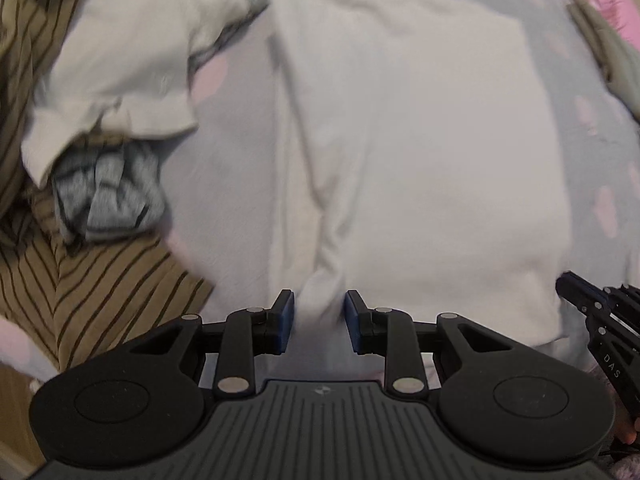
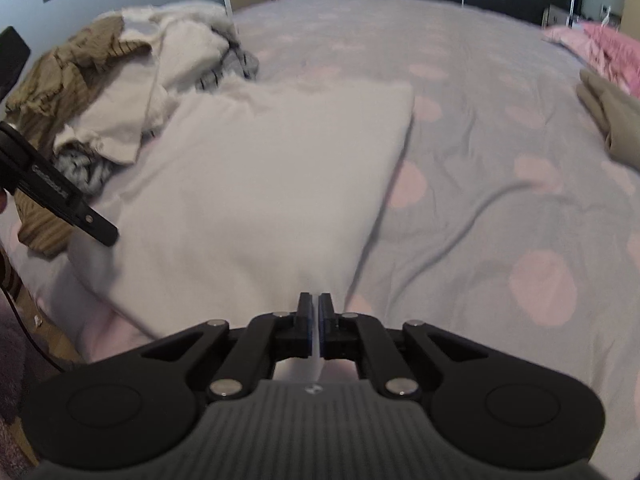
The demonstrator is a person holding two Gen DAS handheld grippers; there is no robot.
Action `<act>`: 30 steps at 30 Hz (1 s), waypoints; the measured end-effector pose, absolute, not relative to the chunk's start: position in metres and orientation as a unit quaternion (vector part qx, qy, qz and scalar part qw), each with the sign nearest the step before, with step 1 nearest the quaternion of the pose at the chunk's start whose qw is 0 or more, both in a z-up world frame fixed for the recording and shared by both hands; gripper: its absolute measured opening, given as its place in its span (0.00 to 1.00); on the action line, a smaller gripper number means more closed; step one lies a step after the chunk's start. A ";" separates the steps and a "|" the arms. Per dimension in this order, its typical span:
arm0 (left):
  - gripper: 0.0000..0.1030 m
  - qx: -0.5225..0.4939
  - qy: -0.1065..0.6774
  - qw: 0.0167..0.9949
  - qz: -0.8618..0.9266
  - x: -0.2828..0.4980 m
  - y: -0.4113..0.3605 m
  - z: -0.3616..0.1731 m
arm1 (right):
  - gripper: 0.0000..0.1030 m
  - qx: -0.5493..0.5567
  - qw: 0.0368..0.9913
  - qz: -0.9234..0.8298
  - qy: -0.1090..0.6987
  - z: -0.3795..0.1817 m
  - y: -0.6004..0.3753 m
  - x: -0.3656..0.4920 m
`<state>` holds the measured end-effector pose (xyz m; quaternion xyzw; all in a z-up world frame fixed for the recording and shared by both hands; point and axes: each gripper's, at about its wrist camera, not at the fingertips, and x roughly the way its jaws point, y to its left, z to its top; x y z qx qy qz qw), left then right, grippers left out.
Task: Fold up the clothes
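Blue-padded left gripper [image 1: 319,317] points down, pads bunching a ridge of the white garment [image 1: 420,140] on the grey bedsheet [image 1: 224,152], beside a clothes pile [image 1: 108,92]. Over on the right wrist view, right gripper [image 2: 318,307] pinches the garment's near corner thin between almost-closed jaws.

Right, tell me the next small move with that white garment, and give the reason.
Probably carry both near corners up and away, folding the flat white cotton garment in half. The right gripper is shut on its near corner, and the left gripper has a bunched fold between its blue-padded fingers. The garment lies smooth on the grey bedspread with pink spots, ready to fold.
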<state>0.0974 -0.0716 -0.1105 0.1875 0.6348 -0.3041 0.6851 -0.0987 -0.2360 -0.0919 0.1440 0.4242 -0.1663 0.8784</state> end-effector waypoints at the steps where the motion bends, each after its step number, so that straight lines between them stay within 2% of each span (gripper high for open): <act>1: 0.29 0.185 0.640 0.683 -0.299 0.100 -0.070 -0.112 | 0.05 0.146 0.873 -0.167 0.435 -0.095 -0.237 -0.099; 3: 0.29 0.182 0.652 0.676 -0.291 0.102 -0.066 -0.113 | 0.05 0.151 0.861 -0.167 0.456 -0.101 -0.240 -0.098; 5: 0.36 0.189 0.658 0.672 -0.281 0.101 -0.063 -0.114 | 0.05 0.155 0.856 -0.163 0.466 -0.103 -0.241 -0.102; 12: 0.36 0.207 0.652 0.681 -0.259 0.103 -0.051 -0.100 | 0.07 0.211 0.829 -0.177 0.487 -0.105 -0.255 -0.122; 13: 0.36 0.201 0.646 0.689 -0.259 0.105 -0.051 -0.094 | 0.11 0.217 0.828 -0.180 0.485 -0.104 -0.257 -0.124; 15: 0.36 0.181 0.627 0.709 -0.266 0.111 -0.050 -0.079 | 0.29 0.214 0.839 -0.191 0.462 -0.096 -0.259 -0.127; 17: 0.35 0.144 0.596 0.735 -0.289 0.117 -0.051 -0.062 | 0.31 0.209 0.852 -0.203 0.435 -0.086 -0.262 -0.129; 20: 0.40 0.104 0.554 0.761 -0.321 0.125 -0.058 -0.047 | 0.42 0.222 0.860 -0.215 0.407 -0.074 -0.270 -0.128; 22: 0.41 0.087 0.531 0.774 -0.335 0.129 -0.065 -0.044 | 0.42 0.238 0.860 -0.211 0.399 -0.069 -0.278 -0.125; 27: 0.42 0.081 0.508 0.785 -0.345 0.146 -0.087 -0.053 | 0.58 0.274 0.855 -0.208 0.387 -0.061 -0.295 -0.106; 30: 0.44 0.068 0.513 0.781 -0.351 0.158 -0.097 -0.066 | 0.61 0.298 0.847 -0.217 0.383 -0.063 -0.311 -0.092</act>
